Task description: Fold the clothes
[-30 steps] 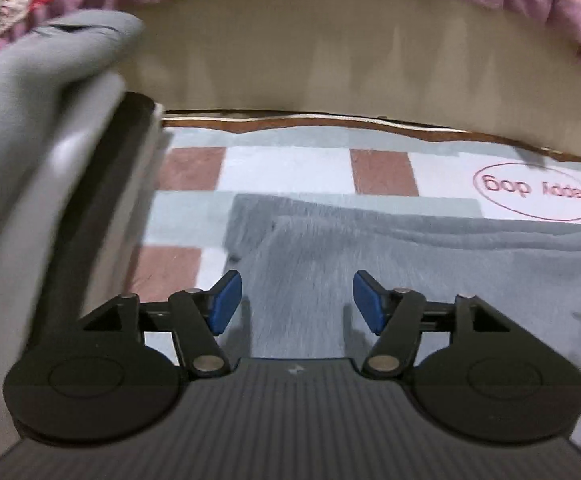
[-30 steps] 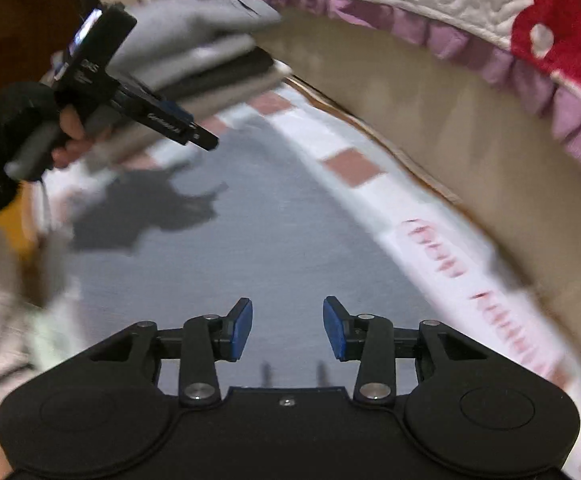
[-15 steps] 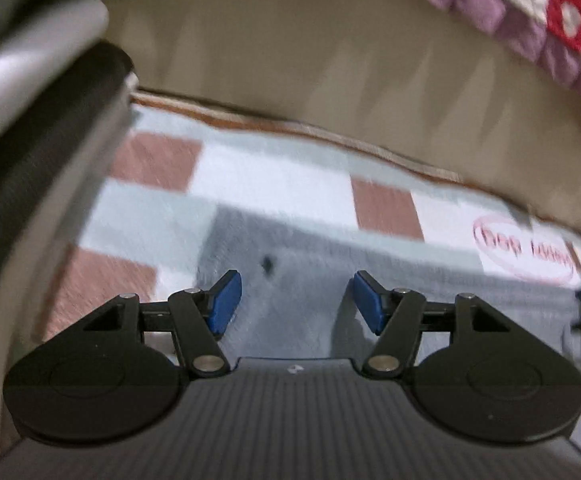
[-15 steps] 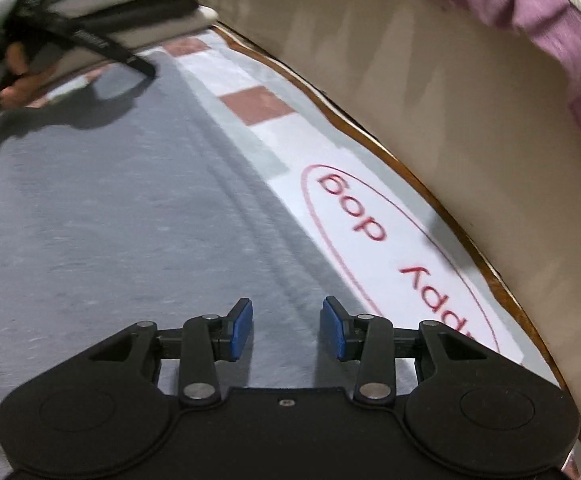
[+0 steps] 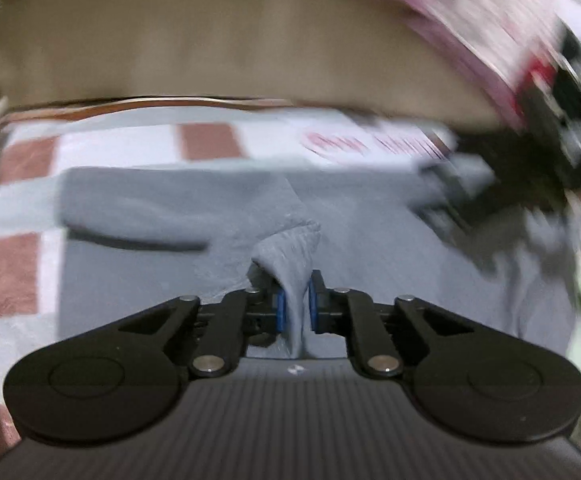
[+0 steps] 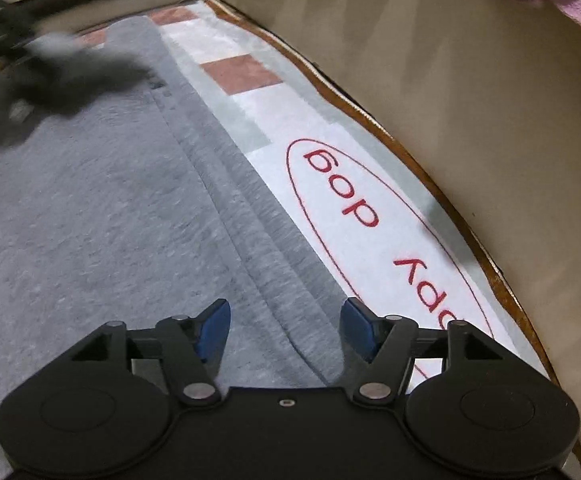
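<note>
With the grey sweatshirt (image 5: 170,208) spread flat on the checked mat (image 5: 18,272), the left gripper (image 5: 295,306) pinches a ribbed cuff while the right gripper (image 6: 284,330) hovers wide over the hem band, so carrying the sleeve across the body seemingly comes next.

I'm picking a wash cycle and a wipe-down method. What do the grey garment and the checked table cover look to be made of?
The grey garment looks like soft heathered knit, probably cotton jersey or fleece: matte, flecked, with a ribbed edge bunched in the left gripper. The checked table cover looks like smooth printed sheet, possibly vinyl: flat, with crisp red lettering; the material is uncertain.
</note>
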A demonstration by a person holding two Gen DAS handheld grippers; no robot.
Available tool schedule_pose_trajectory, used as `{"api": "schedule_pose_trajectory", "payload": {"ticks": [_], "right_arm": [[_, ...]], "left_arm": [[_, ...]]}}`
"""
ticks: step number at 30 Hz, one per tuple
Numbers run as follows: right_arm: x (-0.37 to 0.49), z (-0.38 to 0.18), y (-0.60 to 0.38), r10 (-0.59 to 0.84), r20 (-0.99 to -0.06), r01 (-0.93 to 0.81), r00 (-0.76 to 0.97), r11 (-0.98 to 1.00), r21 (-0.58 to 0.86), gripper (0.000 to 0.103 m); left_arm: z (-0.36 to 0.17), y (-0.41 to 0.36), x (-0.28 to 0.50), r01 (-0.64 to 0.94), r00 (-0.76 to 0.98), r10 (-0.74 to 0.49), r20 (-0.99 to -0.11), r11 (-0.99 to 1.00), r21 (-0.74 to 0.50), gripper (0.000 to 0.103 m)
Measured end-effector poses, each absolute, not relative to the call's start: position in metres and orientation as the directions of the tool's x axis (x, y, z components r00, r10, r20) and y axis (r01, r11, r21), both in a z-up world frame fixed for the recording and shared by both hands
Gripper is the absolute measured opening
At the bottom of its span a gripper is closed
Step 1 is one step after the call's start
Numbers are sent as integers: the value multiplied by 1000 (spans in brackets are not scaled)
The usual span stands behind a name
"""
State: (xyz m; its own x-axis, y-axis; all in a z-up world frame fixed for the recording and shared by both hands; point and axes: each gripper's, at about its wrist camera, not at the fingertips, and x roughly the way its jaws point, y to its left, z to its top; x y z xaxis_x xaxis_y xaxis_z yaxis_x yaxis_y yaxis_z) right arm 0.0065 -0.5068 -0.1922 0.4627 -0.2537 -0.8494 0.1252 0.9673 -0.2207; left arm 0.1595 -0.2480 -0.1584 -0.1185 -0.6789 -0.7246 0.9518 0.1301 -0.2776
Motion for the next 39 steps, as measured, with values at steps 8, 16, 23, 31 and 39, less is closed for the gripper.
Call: {"api": "schedule_pose_trajectory", "payload": {"ticks": [8,16,23,31,39], "right_arm": [[-3,-192,-497,-197,-844,116,499,980,-160,23],[-38,-184,-462,12,-905,-50,426,999,-10,10],[-50,-177,-477,237,-889,62,392,957,283,55],[-57,-191,-456,471,-852,30,229,871,490,53],[-54,-134,-508,129,-794,235,593,916,325,54]], "left_arm": [[-165,-238,208,828,-66,-707,-704,356,-434,46],[-177,-241,241,764,157,-658,-737,553,-331,52],[-192,-271,244,721,134,-652,-746,581,-378,59],[-194,-288,201,827,-64,-659,-749,385,-410,62],[-192,-285,136,891,-334,-582,-741,62,-450,33]]}}
